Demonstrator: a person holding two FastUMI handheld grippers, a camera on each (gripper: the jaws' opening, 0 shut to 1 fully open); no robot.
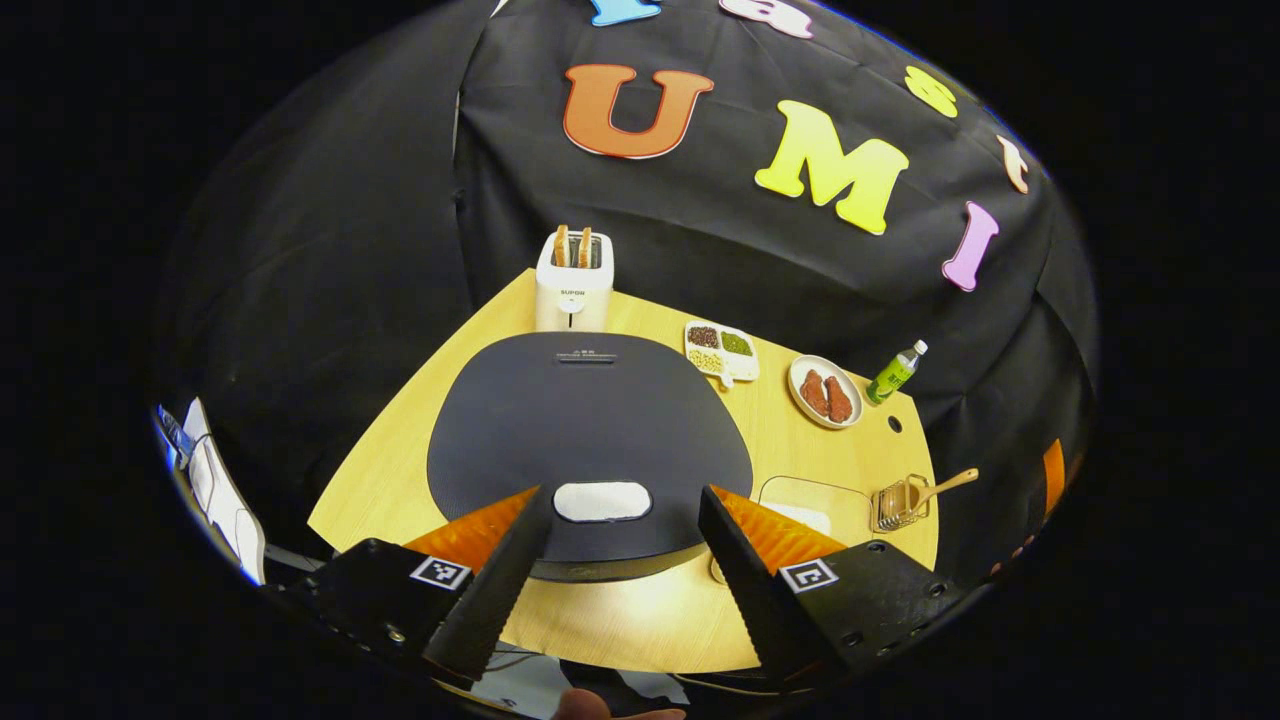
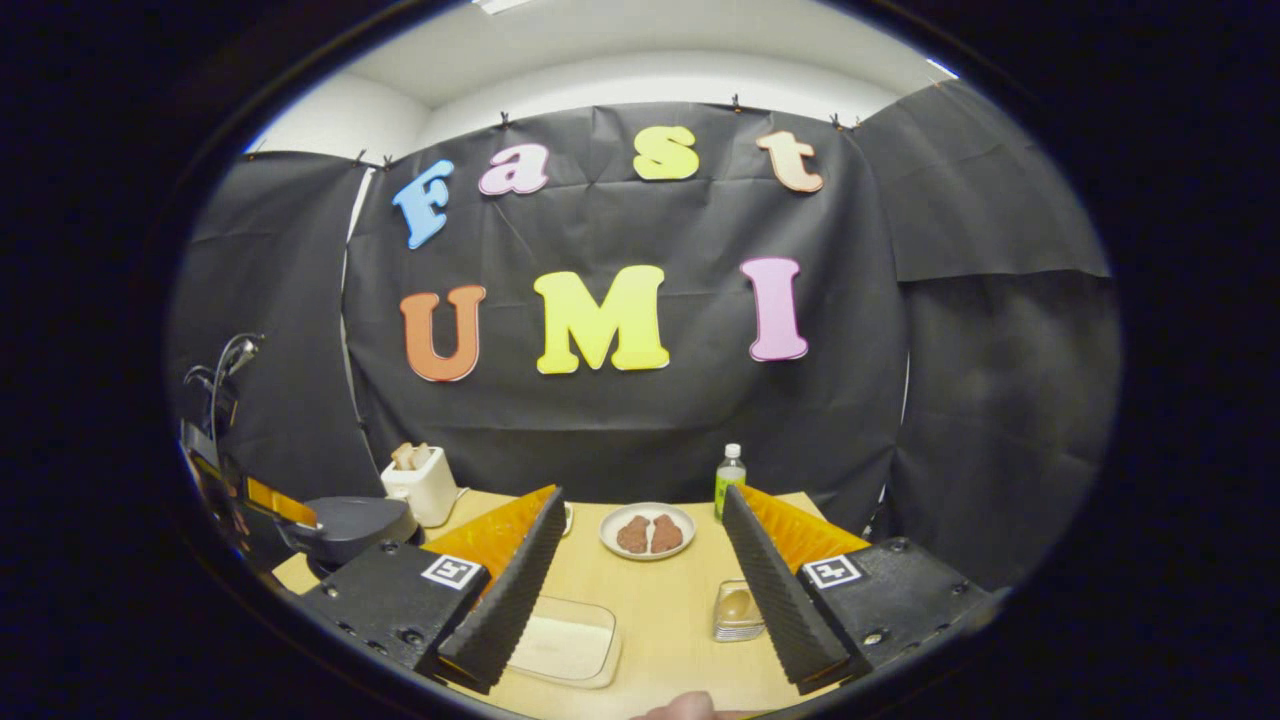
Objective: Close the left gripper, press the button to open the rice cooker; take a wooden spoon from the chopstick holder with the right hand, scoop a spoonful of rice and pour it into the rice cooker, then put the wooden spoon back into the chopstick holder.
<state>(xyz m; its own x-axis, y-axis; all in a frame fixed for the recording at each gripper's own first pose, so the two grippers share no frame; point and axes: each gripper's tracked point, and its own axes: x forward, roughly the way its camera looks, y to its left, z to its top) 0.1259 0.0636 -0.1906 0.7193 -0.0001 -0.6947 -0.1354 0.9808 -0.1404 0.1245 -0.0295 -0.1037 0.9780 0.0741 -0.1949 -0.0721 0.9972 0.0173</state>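
Left gripper view: the left hand-held gripper (image 1: 612,575) hangs wide open, holding nothing, over the closed rice cooker (image 1: 590,440), fingers flanking its button (image 1: 602,501). Farther right on the worktop (image 1: 640,620), the wooden spoon (image 1: 935,492) leans in the chopstick holder (image 1: 898,505). Right gripper view: the right hand-held gripper (image 2: 640,590) is equally wide and empty above the rice tray (image 2: 565,645).

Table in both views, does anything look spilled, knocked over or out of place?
Nothing stands out. The rice cooker sits closed, the toaster and bottle stand upright, the wooden spoon leans in the chopstick holder, and the plate and rice container lie flat with no spill visible.
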